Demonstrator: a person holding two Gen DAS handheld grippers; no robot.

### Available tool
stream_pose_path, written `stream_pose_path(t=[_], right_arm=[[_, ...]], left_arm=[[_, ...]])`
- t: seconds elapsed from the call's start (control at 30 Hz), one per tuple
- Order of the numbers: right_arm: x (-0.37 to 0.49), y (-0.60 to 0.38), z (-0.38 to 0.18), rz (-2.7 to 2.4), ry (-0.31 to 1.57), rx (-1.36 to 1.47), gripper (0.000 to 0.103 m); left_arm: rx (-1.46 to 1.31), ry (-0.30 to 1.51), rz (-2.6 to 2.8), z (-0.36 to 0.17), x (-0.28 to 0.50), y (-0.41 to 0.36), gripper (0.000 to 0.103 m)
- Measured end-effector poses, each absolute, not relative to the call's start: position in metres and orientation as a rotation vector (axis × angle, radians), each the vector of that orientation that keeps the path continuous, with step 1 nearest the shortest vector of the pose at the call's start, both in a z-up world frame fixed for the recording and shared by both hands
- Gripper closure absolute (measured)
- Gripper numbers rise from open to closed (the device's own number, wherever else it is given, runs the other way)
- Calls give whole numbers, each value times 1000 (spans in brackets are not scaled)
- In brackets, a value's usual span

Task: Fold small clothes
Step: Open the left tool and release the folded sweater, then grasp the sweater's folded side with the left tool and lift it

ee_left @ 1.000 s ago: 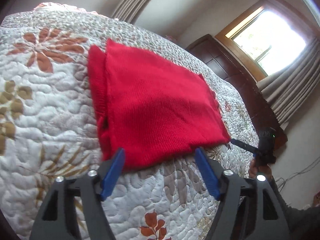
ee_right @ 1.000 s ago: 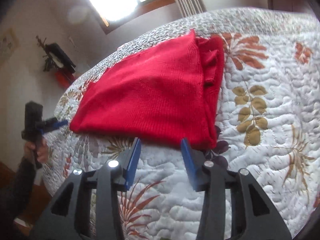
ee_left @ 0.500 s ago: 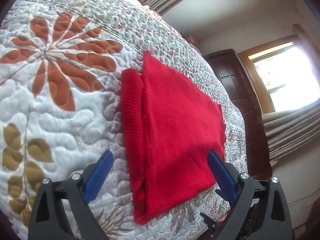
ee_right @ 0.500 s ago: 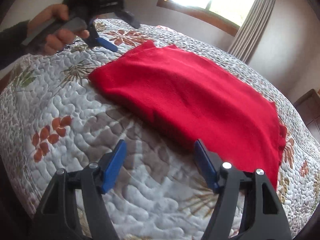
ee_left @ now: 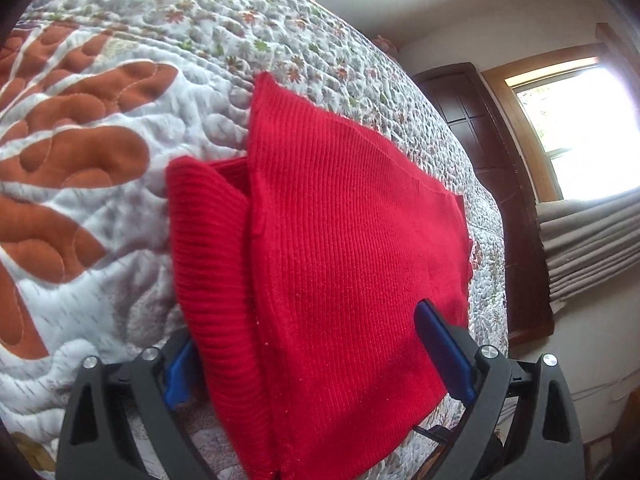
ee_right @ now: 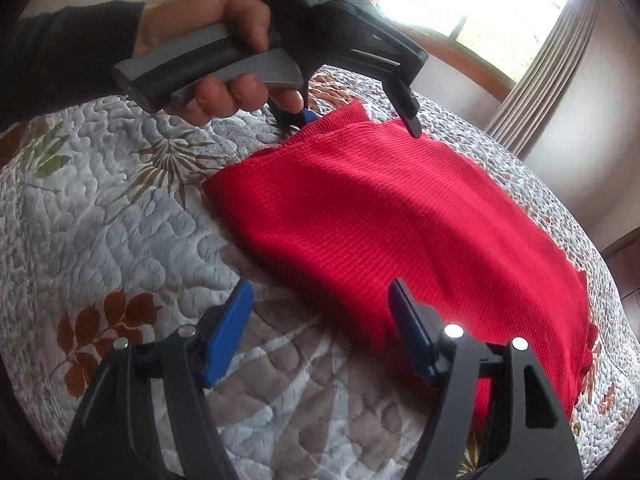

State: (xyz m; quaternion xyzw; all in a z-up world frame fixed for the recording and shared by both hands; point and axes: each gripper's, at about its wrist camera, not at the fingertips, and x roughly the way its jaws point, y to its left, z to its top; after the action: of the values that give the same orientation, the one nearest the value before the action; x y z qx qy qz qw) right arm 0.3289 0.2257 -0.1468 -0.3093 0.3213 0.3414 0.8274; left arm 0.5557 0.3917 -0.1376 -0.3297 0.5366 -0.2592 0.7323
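Note:
A folded red knit sweater (ee_left: pixel 344 264) lies flat on the quilted bed, and the right wrist view also has the sweater (ee_right: pixel 400 232) in it. My left gripper (ee_left: pixel 312 360) is open and straddles the sweater's near corner. Its left blue pad (ee_left: pixel 178 376) is partly hidden behind the folded edge, and the right pad (ee_left: pixel 440 352) rests over the knit. From the right wrist view, a hand (ee_right: pixel 224 60) holds that left gripper (ee_right: pixel 360 124) at the sweater's far corner. My right gripper (ee_right: pixel 320 320) is open at the near edge, its right fingertip (ee_right: pixel 408 328) over the red fabric.
The white quilt (ee_right: pixel 120 232) with brown leaf prints covers the whole bed. A dark wooden cabinet (ee_left: pixel 492 168) and a curtained window (ee_left: pixel 580 128) stand beyond the bed's far side. A dark sleeve (ee_right: pixel 60 48) reaches in from the left.
Both grippers swung around and came down close to the sweater. The left one now straddles a corner, and the right one reached the adjoining edge. The sweater itself stayed flat.

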Motion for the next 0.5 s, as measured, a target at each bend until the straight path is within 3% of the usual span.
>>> stream_pose_path(t=[0.5], right_arm=[[306, 247, -164, 710, 602, -796, 34]], left_arm=[[-707, 1169, -641, -142, 553, 404, 8]])
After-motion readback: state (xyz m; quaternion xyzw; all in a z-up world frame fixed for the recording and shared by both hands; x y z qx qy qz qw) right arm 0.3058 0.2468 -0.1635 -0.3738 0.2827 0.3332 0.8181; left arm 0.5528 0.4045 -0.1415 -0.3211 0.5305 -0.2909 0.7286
